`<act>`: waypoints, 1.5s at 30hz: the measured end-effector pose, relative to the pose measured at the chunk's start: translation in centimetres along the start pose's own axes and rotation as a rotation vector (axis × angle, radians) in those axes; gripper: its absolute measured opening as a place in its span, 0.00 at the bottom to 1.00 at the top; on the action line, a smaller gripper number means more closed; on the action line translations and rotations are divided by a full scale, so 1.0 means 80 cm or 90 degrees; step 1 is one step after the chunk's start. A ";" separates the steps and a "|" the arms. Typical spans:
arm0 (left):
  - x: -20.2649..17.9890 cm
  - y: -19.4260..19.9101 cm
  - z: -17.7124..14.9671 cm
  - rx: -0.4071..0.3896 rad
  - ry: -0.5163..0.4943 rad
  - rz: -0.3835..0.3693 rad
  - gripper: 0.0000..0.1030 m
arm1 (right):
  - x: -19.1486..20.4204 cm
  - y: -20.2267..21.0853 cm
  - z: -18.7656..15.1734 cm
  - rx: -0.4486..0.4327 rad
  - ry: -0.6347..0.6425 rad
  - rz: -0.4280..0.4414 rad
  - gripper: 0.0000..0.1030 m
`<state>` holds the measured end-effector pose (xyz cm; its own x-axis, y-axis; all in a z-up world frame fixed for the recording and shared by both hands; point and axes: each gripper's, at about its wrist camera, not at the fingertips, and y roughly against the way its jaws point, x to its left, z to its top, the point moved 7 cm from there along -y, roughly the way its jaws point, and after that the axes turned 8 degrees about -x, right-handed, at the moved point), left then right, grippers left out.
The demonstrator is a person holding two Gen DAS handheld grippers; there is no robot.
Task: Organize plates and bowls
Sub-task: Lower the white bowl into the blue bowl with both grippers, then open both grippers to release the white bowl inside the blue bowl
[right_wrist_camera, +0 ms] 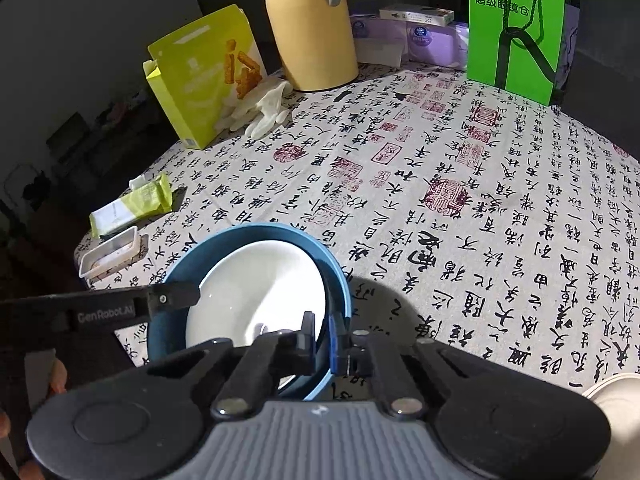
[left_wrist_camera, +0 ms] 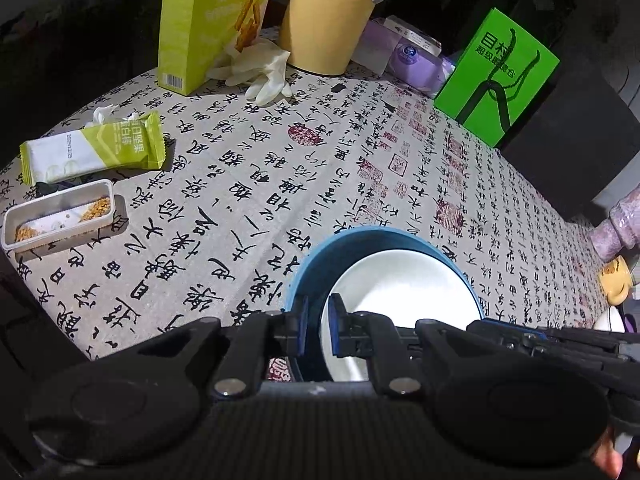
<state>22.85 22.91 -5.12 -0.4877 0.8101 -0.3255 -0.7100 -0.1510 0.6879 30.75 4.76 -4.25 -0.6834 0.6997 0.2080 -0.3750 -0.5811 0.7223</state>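
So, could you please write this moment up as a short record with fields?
surface: table under a calligraphy-print cloth
main item: blue bowl with a white plate inside it
left gripper: shut on the blue bowl's rim
right gripper: shut on the bowl's rim on the opposite side
far edge: yellow jug, green paper bag, yellow-green snack box
loose items: white glove, snack bar wrapper, small plastic tray

Glossy white plate [right_wrist_camera: 260,292] in matt blue bowl [right_wrist_camera: 176,272] — printed cloth tablecloth [right_wrist_camera: 440,184], glossy paper bag [right_wrist_camera: 516,28].
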 end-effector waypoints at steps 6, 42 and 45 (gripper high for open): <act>-0.001 -0.001 0.000 -0.003 -0.001 -0.004 0.11 | 0.007 -0.005 0.000 0.000 0.031 -0.019 0.05; -0.008 0.060 0.008 -0.134 -0.013 -0.086 1.00 | -0.016 0.091 -0.012 -0.174 0.022 0.033 1.00; -0.008 0.071 0.001 -0.170 -0.017 -0.088 1.00 | -0.021 0.101 -0.027 -0.204 0.018 0.035 1.00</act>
<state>19.13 21.58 -0.93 -0.3661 0.8477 -0.3838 -0.8788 -0.1794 0.4422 27.58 -2.00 -0.21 -0.7231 0.6551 0.2192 -0.5129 -0.7217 0.4649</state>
